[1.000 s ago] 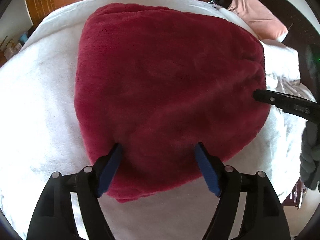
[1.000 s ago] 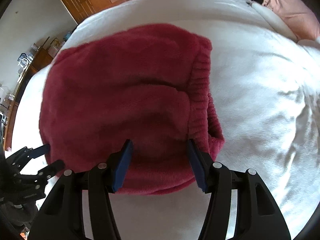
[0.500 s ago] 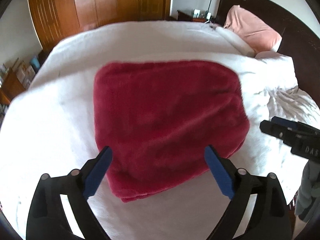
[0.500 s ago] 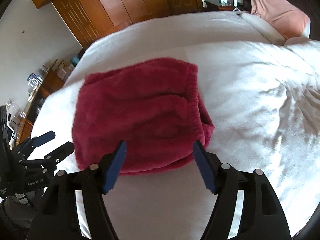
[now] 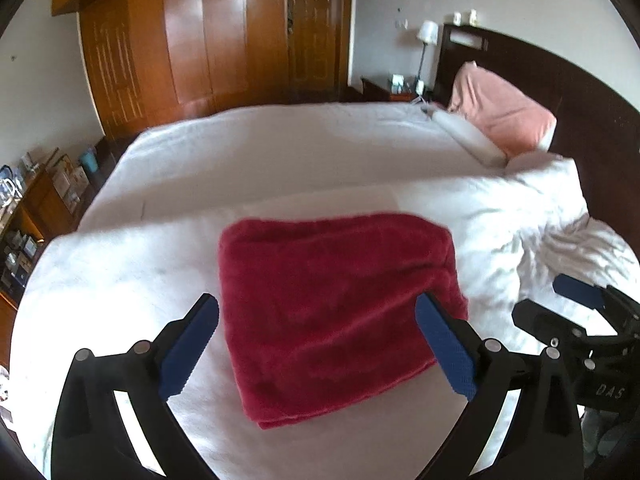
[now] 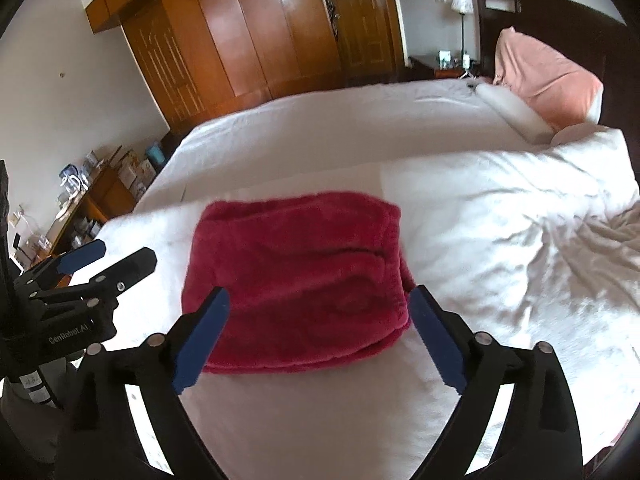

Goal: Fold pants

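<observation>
The dark red fleece pants (image 5: 328, 264) lie folded into a thick, roughly square bundle on the white bed cover (image 5: 280, 160). In the right wrist view the pants (image 6: 296, 248) show their ribbed waistband along the right edge. My left gripper (image 5: 316, 300) hovers above the near edge of the bundle, its jaws opening wide with nothing gripped between the blue pads. My right gripper (image 6: 318, 291) also hangs above the bundle, jaws opening and clear of the cloth. Each view shows the other one at its side: the right gripper (image 5: 540, 298), the left gripper (image 6: 126, 254).
A rumpled white duvet (image 5: 560, 220) lies to the right of the pants. A pink pillow (image 5: 504, 116) leans on the dark headboard (image 5: 580, 92). A wooden wardrobe (image 5: 200, 40) stands behind the bed, and a cluttered low shelf (image 5: 32, 216) to its left.
Both grippers have lifted up and back from the pants and their jaws have spread wider. The folded bundle stays on the bed and now looks smaller and farther away.
</observation>
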Demonstrator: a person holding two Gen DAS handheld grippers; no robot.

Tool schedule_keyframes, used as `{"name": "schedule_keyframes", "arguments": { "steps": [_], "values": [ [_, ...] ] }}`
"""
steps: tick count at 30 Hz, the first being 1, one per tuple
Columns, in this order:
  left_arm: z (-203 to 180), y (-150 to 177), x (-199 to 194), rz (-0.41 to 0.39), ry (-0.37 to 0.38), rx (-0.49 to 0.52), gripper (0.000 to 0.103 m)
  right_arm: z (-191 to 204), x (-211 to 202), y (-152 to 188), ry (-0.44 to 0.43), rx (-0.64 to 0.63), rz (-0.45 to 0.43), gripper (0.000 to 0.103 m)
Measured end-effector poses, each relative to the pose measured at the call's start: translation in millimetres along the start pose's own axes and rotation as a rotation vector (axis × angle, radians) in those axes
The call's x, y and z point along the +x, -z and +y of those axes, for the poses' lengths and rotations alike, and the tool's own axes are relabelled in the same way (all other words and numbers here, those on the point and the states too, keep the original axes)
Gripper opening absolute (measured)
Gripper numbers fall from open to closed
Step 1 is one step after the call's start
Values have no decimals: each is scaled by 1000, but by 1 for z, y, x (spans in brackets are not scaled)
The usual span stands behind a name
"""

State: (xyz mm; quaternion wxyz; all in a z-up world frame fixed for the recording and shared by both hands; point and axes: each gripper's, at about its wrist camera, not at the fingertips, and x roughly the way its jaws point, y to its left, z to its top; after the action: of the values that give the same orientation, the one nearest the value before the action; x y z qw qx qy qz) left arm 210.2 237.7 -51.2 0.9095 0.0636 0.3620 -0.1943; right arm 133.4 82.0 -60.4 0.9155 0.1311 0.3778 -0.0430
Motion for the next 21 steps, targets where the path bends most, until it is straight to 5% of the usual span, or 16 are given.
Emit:
{"name": "schedule_keyframes", "arguments": {
  "steps": [11, 18, 21],
  "values": [
    [21, -17, -34, -59, -81, -45, 98, 24, -21, -12, 21, -26, -31, 100],
    [23, -25, -56, -135, -90, -50, 98, 40, -50, -18, 80, -80, -144, 100],
    [22, -26, -60, -137, -172, -50, 98, 48, -58, -19, 114, -126, -181, 100]
  ]
}}
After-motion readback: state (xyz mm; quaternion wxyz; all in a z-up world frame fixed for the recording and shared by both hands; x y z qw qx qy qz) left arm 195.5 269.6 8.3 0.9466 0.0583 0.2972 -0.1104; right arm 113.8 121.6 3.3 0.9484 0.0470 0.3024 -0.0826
